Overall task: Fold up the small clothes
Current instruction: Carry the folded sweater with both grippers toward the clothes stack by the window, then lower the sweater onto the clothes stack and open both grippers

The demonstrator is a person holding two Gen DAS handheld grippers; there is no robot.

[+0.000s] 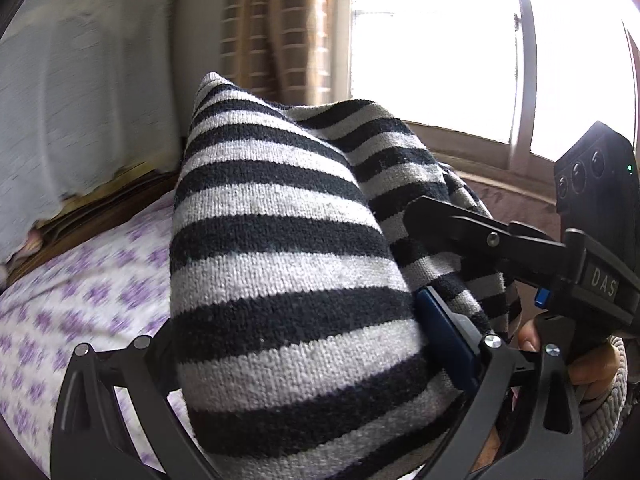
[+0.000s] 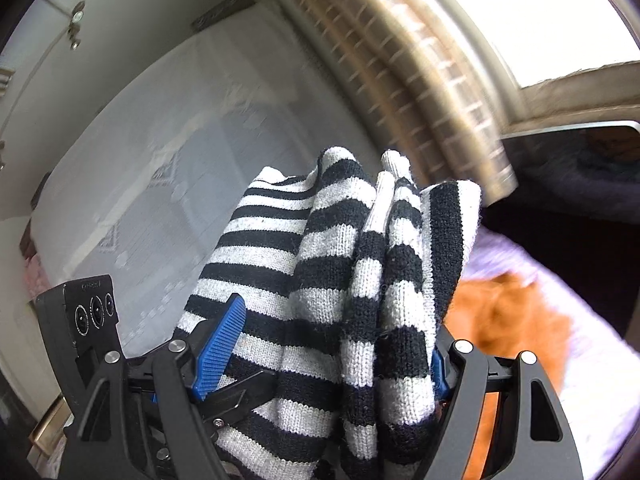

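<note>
Above the bed [image 1: 80, 280], both grippers carry a striped knit garment [image 1: 280, 260], bunched and lifted clear. Left gripper [image 1: 296, 360] and right gripper [image 2: 320, 344] each clamp thick folds between wide-set pads. Soft, light, floppy; best pinched at edges or corners.

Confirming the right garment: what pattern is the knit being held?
Black and light-grey horizontal stripes on the knit garment, clearest in the left wrist view.
</note>
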